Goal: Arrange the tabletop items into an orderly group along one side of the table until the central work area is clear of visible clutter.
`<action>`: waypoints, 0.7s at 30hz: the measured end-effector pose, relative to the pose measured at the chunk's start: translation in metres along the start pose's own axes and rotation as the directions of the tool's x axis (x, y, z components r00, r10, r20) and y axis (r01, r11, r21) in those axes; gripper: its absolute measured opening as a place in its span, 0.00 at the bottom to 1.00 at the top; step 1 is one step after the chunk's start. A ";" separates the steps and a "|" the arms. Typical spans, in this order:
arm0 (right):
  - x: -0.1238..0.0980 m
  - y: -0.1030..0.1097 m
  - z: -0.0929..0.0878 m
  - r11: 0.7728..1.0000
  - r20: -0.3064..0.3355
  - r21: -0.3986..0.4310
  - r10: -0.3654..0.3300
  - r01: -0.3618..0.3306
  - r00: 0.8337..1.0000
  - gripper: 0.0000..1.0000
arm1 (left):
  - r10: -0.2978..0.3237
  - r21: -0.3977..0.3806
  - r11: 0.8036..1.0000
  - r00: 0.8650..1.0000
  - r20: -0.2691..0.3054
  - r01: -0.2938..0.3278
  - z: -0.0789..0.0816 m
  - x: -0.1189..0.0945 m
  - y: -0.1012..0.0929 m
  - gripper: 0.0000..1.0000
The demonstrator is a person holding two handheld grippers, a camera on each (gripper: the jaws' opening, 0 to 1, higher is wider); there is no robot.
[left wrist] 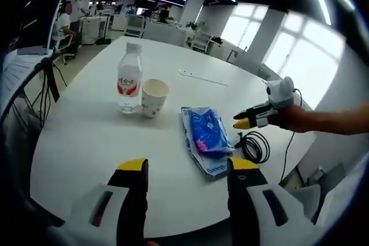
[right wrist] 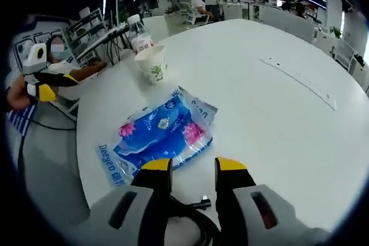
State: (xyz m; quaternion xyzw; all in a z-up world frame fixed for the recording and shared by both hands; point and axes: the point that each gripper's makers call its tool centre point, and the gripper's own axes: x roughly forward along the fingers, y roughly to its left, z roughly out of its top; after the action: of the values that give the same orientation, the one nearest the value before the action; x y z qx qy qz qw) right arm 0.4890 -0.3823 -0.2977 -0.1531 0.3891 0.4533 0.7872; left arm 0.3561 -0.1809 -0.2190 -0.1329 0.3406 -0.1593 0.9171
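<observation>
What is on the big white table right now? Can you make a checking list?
Surface: round white table, mostly bare.
Job's things: clear plastic water bottle with red label upright, beside white paper cup with small prints; blue plastic tissue pack with pink flowers lying flat.
Clutter: nothing seen.
Grippers: left gripper open, empty; right gripper open, empty, near the pack.
Cables: coiled black cable at the table's edge.
Surroundings: open office, desks, windows, seated people.

Blue tissue pack (right wrist: pixel 163 132) with white edge lettering, blurred, bottle (left wrist: pixel 129 80) red label, unreadable
</observation>
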 end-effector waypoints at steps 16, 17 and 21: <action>0.029 -0.019 0.021 0.986 -0.073 -0.162 0.035 -0.047 0.997 0.27 | 0.017 0.007 1.000 1.000 -0.007 -0.017 -0.002 -0.008 0.007 0.55; 0.032 -0.018 0.024 0.985 -0.073 -0.165 0.042 -0.053 0.996 0.27 | 0.017 0.008 1.000 1.000 -0.008 -0.017 -0.002 -0.008 0.007 0.55; 0.042 -0.015 0.030 0.982 -0.066 -0.180 0.049 -0.060 0.997 0.19 | 0.017 0.011 1.000 1.000 -0.010 -0.017 -0.002 -0.008 0.007 0.55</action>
State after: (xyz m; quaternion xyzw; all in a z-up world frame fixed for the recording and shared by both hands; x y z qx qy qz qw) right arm 0.5277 -0.3476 -0.3110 -0.2273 0.3744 0.5033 0.7449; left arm 0.3504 -0.1722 -0.2184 -0.1243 0.3455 -0.1540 0.9173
